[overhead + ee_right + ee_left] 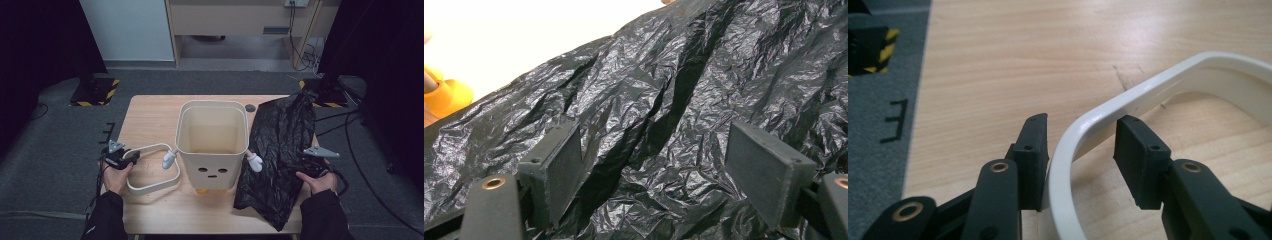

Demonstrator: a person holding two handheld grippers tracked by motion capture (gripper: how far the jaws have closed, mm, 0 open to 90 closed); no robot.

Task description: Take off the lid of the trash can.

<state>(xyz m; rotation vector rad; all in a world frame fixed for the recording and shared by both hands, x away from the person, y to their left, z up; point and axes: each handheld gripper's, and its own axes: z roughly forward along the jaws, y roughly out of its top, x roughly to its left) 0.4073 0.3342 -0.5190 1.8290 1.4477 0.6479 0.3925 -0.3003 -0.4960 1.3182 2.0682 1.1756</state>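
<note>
A cream bin with a drawn face, small white arms and yellow feet stands open in the middle of the wooden table. A white rounded ring lies left of it. At the ring's left corner my left gripper is shut on it. In the left gripper view the ring runs slantwise between the jaws, touching both pads of the left gripper. A crumpled black plastic bag lies right of the bin. My right gripper stands open at its right edge. Its jaws are wide apart over the bag.
A small dark disc sits at the table's far edge. One yellow foot of the bin shows at the left of the right gripper view. Yellow-and-black striped stand bases and cables lie on the grey floor around the table.
</note>
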